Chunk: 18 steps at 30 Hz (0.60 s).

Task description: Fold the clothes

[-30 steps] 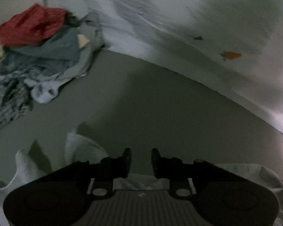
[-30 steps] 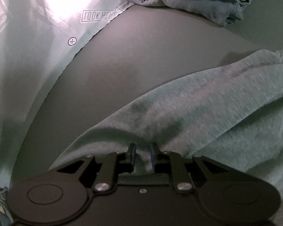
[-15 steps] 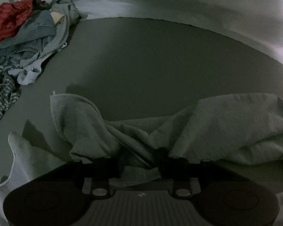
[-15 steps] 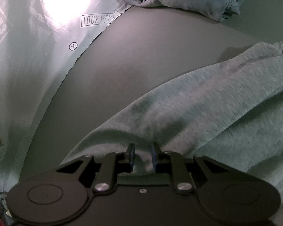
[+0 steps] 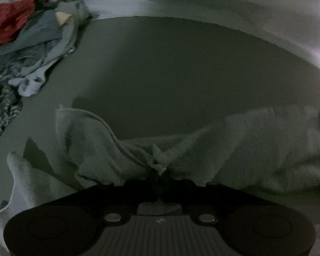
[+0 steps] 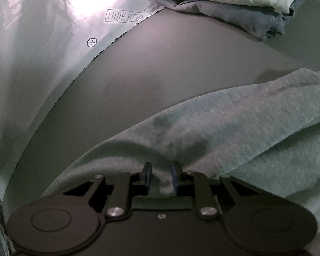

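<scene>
A: Left wrist view first. How far along is the folding?

B: Partway, I'd judge. An unsorted heap of clothes (image 5: 21,49) lies at 10 o'clock, a red piece on top, so plenty is left. The garment in hand, a pale grey knit garment (image 5: 256,145), lies rumpled on the dark tabletop (image 5: 170,68) across the lower half of the view, not yet folded.

A: And the left gripper (image 5: 160,177)?

B: Tilted steeply down at 6 o'clock. Its jaws have just been closing and now pinch a bunched fold of the knit between them.

A: Right wrist view?

B: 2 folded pieces, a white one on a blue one, form a stack (image 6: 234,6) at 1 o'clock, so some work is done. The same garment (image 6: 224,132) spreads from 6 toward 3 o'clock.

A: The right gripper (image 6: 161,175)?

B: Also angled steeply down. The jaws stand narrow, with a ridge of the knit rising between the blue pads (image 6: 148,177), which press its sides.
</scene>
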Each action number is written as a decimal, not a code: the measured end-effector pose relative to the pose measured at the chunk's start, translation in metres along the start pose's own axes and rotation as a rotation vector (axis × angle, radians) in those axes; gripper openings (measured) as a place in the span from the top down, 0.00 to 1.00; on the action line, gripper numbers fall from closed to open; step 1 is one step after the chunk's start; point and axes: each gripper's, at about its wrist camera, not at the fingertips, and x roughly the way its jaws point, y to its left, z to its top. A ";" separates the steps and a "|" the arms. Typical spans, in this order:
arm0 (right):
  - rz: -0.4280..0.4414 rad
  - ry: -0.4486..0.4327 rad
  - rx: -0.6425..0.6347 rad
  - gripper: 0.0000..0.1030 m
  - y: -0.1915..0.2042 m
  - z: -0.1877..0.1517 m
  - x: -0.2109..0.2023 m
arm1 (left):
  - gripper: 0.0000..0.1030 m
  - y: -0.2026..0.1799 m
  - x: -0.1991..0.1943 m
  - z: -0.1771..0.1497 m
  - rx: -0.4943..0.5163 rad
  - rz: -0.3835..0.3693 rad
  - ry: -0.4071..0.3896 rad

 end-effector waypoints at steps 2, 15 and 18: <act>-0.011 0.013 0.004 0.80 0.002 0.002 0.000 | 0.97 0.011 -0.010 0.017 -0.065 -0.028 -0.027; -0.062 -0.109 -0.010 0.75 0.020 0.019 -0.034 | 0.98 0.034 0.016 0.215 -0.216 -0.119 -0.362; -0.094 -0.134 -0.018 0.74 0.020 0.023 -0.040 | 0.95 0.023 0.045 0.234 -0.183 -0.065 -0.326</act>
